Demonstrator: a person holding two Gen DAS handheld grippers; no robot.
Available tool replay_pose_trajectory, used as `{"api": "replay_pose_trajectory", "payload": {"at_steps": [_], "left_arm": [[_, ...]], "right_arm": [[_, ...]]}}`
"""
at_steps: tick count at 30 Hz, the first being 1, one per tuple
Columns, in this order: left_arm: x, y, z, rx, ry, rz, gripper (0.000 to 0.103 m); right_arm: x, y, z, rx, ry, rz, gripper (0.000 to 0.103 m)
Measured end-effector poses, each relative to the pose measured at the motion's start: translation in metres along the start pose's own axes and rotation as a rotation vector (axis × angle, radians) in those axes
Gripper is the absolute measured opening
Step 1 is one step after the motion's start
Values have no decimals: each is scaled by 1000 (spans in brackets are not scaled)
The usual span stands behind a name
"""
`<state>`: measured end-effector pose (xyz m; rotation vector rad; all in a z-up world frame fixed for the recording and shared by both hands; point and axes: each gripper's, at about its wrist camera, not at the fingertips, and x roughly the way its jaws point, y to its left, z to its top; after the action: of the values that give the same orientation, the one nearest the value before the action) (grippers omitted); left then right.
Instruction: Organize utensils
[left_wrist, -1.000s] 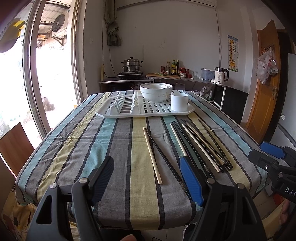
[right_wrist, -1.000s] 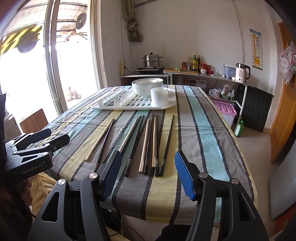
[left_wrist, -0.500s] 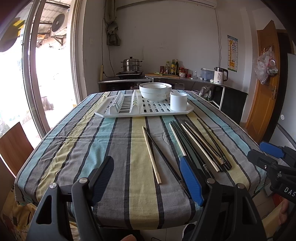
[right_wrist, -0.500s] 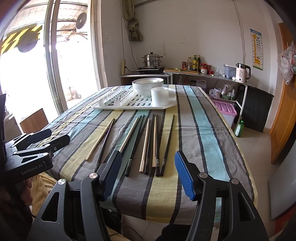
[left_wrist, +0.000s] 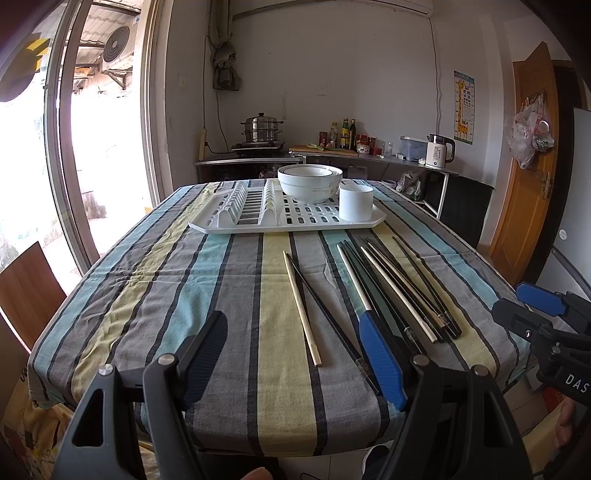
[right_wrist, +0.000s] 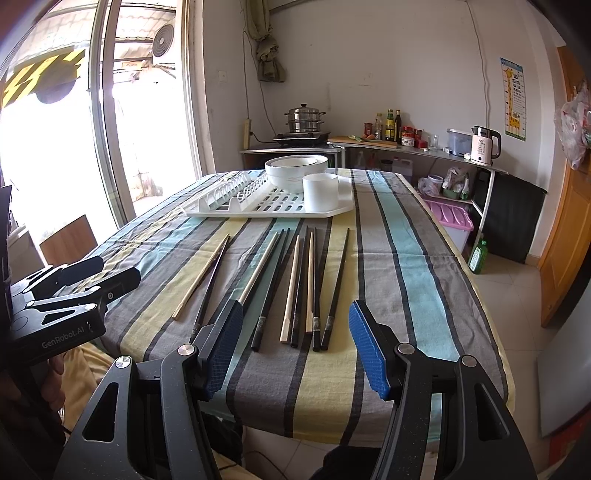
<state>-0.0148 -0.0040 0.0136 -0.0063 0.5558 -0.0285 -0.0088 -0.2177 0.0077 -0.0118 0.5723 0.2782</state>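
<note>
Several chopsticks (right_wrist: 295, 288) lay lengthwise ahead of the right gripper (right_wrist: 295, 347), nearer it than the left gripper (left_wrist: 291, 362); both gaped wide, empty.

White plaster walls (left_wrist: 332, 74) enclose a small kitchen. At nine o'clock a tall glass door (left_wrist: 92, 129) floods the room with daylight. At twelve o'clock a counter (right_wrist: 406, 147) carries a steel steamer pot (left_wrist: 261, 129), bottles (right_wrist: 391, 123) and a kettle (right_wrist: 484, 144). At three o'clock stands a wooden door (left_wrist: 532, 166); pale tiles (right_wrist: 517, 295) cover the floor.
</note>
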Motion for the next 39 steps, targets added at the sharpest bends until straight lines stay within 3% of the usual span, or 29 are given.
{"api": "replay_pose_trajectory", "payload": {"at_steps": [20,36,39], "left_arm": [[2,0,0,-8,5,-7,76],[46,16,11,-40,79,-60,72],[60,17,15,-29,100,-63,72]], "right_arm": [[0,3,1,3,2,-1,60],[39,0,19,-20,50,35,60],[52,2,26,-24,70,52,50]]}}
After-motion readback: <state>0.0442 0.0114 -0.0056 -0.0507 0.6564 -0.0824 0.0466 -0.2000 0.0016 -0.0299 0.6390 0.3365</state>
